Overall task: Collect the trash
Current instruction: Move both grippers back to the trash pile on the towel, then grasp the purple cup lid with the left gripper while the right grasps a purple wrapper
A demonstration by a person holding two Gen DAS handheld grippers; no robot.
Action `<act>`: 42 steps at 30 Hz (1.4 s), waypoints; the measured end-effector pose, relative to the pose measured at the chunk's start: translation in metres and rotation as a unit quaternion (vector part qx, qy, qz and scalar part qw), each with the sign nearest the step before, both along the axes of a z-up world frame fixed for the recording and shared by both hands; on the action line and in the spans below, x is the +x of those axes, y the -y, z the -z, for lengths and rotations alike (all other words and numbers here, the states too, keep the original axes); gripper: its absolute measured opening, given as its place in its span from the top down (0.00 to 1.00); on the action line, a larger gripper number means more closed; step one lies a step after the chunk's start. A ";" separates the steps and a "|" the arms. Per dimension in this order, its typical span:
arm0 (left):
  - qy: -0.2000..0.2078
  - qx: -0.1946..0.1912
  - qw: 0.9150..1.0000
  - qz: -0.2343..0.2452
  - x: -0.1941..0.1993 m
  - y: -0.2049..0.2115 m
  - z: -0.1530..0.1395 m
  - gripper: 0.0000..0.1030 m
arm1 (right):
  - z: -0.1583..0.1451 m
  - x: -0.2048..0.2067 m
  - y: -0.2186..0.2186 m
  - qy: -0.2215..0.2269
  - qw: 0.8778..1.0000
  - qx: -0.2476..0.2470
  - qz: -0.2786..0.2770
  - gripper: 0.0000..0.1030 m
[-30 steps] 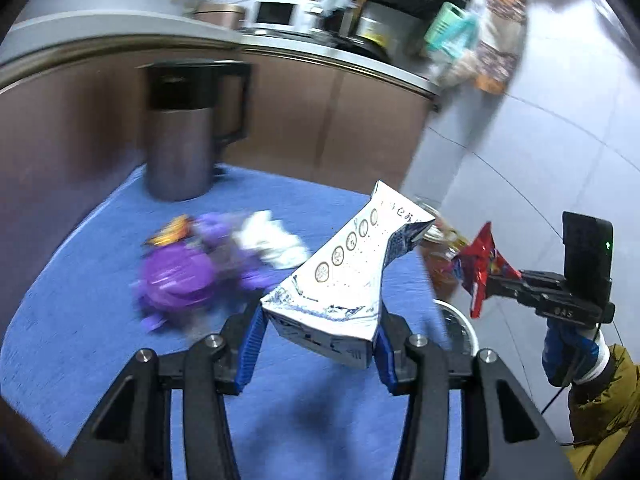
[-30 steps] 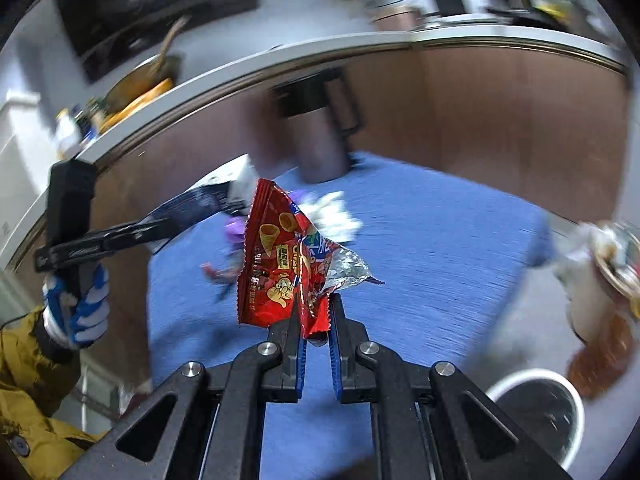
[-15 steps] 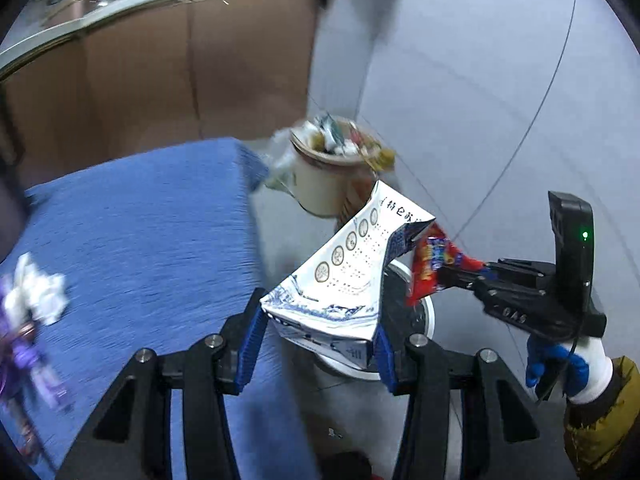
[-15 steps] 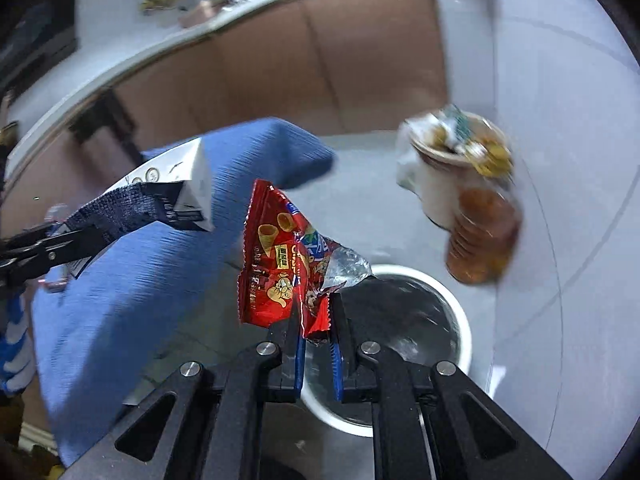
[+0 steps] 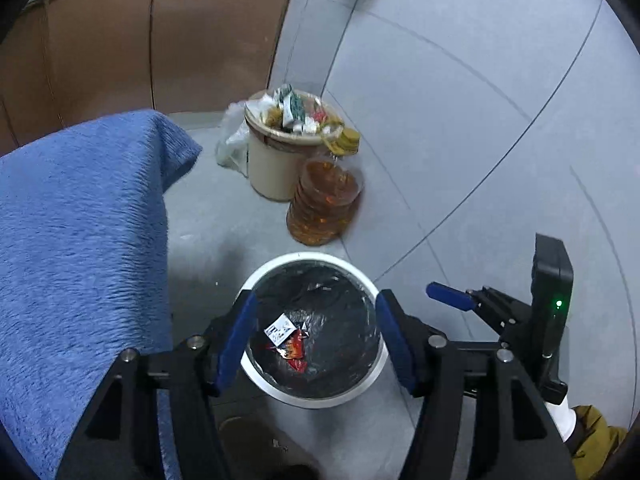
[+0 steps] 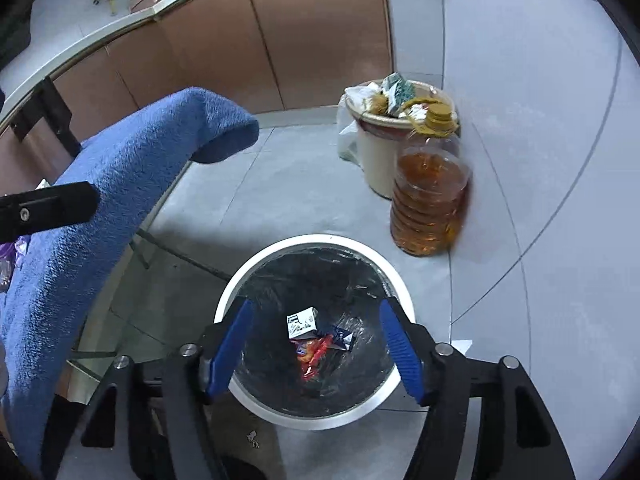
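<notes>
A white-rimmed trash bin (image 5: 280,268) with a black liner stands on the floor, also in the right wrist view (image 6: 256,264). The white carton (image 5: 278,330) and the red snack wrapper (image 5: 295,350) lie at its bottom; the carton (image 6: 302,321) and wrapper (image 6: 314,354) show in the right wrist view too. My left gripper (image 5: 316,338) is open and empty above the bin. My right gripper (image 6: 320,348) is open and empty above the bin; it also shows at the right of the left wrist view (image 5: 452,298).
The blue-clothed table (image 5: 72,240) is to the left, its edge close to the bin. A full beige bin (image 5: 276,160) and a bottle of amber oil (image 5: 324,204) stand on the floor behind. Brown cabinets (image 6: 220,40) line the back.
Both grippers swung from the table to above the bin and opened. The carton and the red wrapper dropped out and now lie in the bin.
</notes>
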State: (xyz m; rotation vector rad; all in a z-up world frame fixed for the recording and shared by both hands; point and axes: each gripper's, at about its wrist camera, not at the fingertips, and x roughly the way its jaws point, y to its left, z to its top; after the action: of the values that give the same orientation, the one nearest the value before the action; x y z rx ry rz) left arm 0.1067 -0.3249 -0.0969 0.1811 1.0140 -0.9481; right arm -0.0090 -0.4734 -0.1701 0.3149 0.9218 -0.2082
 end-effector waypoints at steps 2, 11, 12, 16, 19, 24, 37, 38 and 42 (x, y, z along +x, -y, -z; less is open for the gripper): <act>0.021 -0.015 1.000 -0.014 -0.003 -0.015 -0.016 0.42 | -0.013 -0.004 -0.001 0.016 1.000 -0.002 0.006 0.24; 0.106 -0.074 0.987 -0.091 -0.013 -0.118 -0.090 0.42 | -0.121 -0.023 -0.044 0.157 0.987 -0.016 -0.009 0.00; 0.113 -0.077 0.986 -0.099 -0.014 -0.130 -0.096 0.42 | -0.137 -0.025 -0.052 0.178 0.984 -0.018 -0.015 0.00; 0.148 -0.081 0.974 -0.152 -0.015 -0.198 -0.118 0.42 | -0.186 -0.029 -0.083 0.237 0.970 -0.023 -0.041 0.00; 0.162 -0.079 0.966 -0.186 -0.012 -0.246 -0.129 0.39 | -0.214 -0.026 -0.108 0.277 0.958 -0.025 -0.070 0.00; 0.164 -0.074 0.951 -0.250 0.005 -0.329 -0.129 0.38 | -0.237 -0.003 -0.159 0.294 0.945 -0.029 -0.140 0.00; -0.009 -0.109 0.918 -0.380 0.075 -0.457 -0.032 0.40 | -0.158 0.108 -0.294 0.146 0.938 -0.002 -0.315 0.03; -0.027 -0.115 0.913 -0.390 0.082 -0.462 -0.023 0.40 | -0.149 0.115 -0.302 0.134 0.936 0.001 -0.324 0.07; -0.074 -0.130 0.895 -0.421 0.105 -0.472 0.000 0.40 | -0.118 0.154 -0.330 0.090 0.932 0.020 -0.351 0.12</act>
State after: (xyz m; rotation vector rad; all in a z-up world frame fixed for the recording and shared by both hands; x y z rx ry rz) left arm 0.2114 0.1466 -0.0965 -0.5352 0.9555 -0.2859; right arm 0.1454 -0.1438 -0.0525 0.0245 0.8056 0.4942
